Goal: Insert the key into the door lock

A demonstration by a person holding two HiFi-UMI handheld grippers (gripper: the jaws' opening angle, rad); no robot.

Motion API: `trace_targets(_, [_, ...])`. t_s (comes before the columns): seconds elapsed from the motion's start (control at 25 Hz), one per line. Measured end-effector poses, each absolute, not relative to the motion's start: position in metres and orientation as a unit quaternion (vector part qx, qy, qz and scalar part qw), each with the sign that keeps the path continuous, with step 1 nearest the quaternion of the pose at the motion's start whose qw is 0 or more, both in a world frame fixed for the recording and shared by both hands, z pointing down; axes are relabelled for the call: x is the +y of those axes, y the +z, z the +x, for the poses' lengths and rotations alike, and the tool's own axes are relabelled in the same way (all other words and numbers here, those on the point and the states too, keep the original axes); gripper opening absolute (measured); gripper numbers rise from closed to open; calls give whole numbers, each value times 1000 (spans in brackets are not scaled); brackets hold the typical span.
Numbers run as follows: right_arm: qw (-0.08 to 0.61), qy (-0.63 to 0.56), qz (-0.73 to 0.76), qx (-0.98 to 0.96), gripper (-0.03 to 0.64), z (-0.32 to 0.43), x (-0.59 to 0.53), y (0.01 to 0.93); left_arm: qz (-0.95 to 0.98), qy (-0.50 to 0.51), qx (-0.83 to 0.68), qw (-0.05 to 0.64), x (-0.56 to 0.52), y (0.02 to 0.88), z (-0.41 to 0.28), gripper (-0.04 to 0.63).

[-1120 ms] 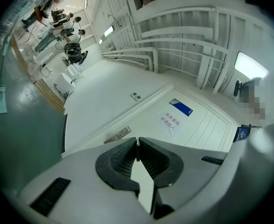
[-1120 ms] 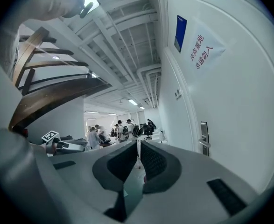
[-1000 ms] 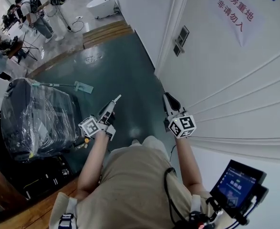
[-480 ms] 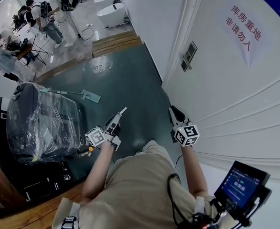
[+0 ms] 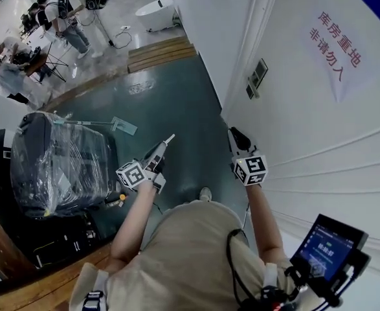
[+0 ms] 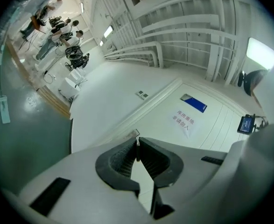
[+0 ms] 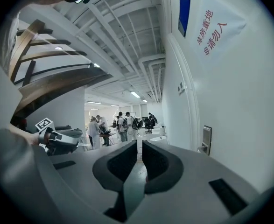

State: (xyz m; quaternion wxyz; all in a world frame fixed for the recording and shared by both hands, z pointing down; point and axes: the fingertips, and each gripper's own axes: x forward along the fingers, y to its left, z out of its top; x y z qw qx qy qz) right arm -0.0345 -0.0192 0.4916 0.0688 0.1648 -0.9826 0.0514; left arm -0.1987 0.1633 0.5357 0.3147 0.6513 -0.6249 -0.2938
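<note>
Door (image 5: 319,128) runs along the right side, with a paper notice (image 5: 337,50) on it. The lock plate (image 5: 257,78) sits near the door's far edge, ahead of the right gripper (image 5: 232,132). Left gripper (image 5: 169,137) — key (image 6: 136,149) between its jaws — is out over the floor (image 5: 177,102), apart from the door. Wrapped case (image 5: 60,164) to the left, mop (image 5: 127,127) lying just beyond it; people (image 5: 60,8) well beyond.

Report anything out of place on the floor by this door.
A flat mop lies on the green floor next to the plastic-wrapped furniture, left lying in the open rather than stood up. Nothing looks spilled or broken.
</note>
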Motion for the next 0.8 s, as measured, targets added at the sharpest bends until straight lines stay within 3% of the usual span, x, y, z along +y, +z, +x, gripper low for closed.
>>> trace_targets(0.2, [75,40,185,-979,25,-34,-46,489,686,-194,-643,280,110,532,-179,34])
trace_targets(0.8, [75,59,217,-971,24,-15,-86,500,710,-203,-601,306,33,543,-150,34])
